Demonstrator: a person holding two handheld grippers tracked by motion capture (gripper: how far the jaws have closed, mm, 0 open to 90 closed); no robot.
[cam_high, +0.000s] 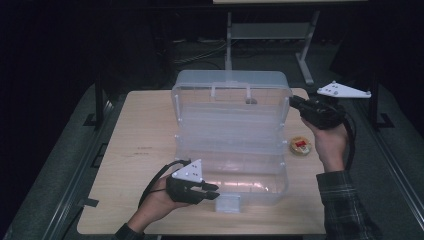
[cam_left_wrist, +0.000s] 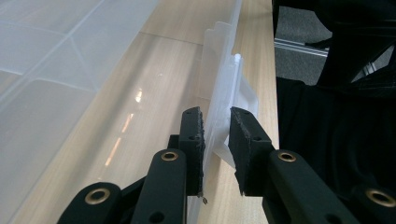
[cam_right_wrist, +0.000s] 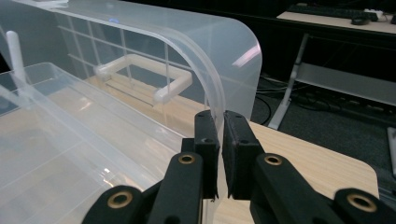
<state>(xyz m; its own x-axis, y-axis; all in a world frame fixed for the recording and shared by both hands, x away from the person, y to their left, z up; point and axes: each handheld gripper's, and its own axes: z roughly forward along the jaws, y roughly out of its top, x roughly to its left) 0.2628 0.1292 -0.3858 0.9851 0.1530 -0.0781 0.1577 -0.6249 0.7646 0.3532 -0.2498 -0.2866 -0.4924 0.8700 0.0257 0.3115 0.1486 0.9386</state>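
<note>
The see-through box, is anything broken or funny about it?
Nothing looks broken. The clear plastic box stands open on the table, its lid upright. The right gripper pinches the lid's edge, the left gripper the front latch.

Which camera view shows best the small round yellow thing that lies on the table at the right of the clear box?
The high view: the round yellow thing lies flat on the table beside the clear box, near the right hand, its red middle visible. The two gripper views look along their tongs at the box's walls, not at it.
</note>
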